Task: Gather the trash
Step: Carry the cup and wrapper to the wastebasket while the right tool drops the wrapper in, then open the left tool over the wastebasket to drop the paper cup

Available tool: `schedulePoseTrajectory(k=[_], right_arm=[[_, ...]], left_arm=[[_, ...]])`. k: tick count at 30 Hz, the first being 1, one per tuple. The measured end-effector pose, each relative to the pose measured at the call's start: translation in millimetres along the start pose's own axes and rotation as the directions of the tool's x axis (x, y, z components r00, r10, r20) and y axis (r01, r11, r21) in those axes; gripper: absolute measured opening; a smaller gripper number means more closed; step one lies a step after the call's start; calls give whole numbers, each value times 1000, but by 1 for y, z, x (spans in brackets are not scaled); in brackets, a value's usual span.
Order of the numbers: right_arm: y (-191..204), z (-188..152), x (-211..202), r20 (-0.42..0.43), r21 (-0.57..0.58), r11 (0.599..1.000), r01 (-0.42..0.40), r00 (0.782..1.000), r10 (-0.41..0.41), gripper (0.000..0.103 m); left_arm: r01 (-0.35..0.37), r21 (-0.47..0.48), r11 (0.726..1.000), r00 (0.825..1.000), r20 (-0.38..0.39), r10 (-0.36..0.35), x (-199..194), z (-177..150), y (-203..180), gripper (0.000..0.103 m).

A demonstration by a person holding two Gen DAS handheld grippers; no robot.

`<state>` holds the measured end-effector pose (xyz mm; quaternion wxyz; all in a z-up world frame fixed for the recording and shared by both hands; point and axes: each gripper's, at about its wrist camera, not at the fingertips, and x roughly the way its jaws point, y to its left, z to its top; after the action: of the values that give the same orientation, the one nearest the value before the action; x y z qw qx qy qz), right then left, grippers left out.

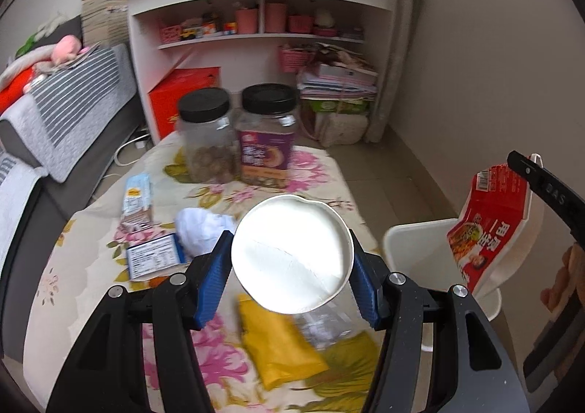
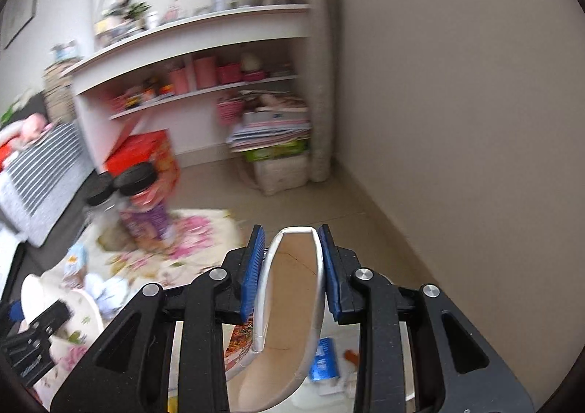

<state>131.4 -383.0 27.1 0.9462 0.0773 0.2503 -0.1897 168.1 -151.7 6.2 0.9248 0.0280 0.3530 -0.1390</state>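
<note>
Both wrist views: same shelf [image 1: 263, 11] ahead.

Red instant noodle bowl [image 1: 486, 226] held by the right claw [image 1: 526, 171] shows large white Chinese characters on its side, sideways in the left wrist view, none fully legible; the black claw finger [image 1: 552, 190] beside it reads "DAS". Purple-labelled jar [image 1: 266, 142] on the bench has Chinese print, too blurred to read. Blue carton [image 1: 155, 255] shows a white panel of small print, unreadable; right wrist view is motion-blurred, no readable text.
</note>
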Motion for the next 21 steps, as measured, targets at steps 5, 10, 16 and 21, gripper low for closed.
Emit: schedulePoseTrajectory(k=[5, 10, 16, 21], right_arm=[[-49, 4, 6, -23, 101, 987, 121, 993, -119, 61], [-93, 1, 0, -40, 174, 957, 232, 973, -229, 81], [-135, -3, -10, -51, 233, 919, 318, 948, -315, 91], [-156, -7, -18, -59, 257, 896, 362, 931, -360, 96]], left_arm=[[54, 35, 998, 999, -3, -54, 5, 8, -43, 59], [115, 71, 991, 993, -17, -114, 13, 16, -91, 59], [174, 121, 977, 984, -55, -169, 24, 18, -146, 59], [237, 121, 964, 967, -130, -221, 39, 19, -183, 64]])
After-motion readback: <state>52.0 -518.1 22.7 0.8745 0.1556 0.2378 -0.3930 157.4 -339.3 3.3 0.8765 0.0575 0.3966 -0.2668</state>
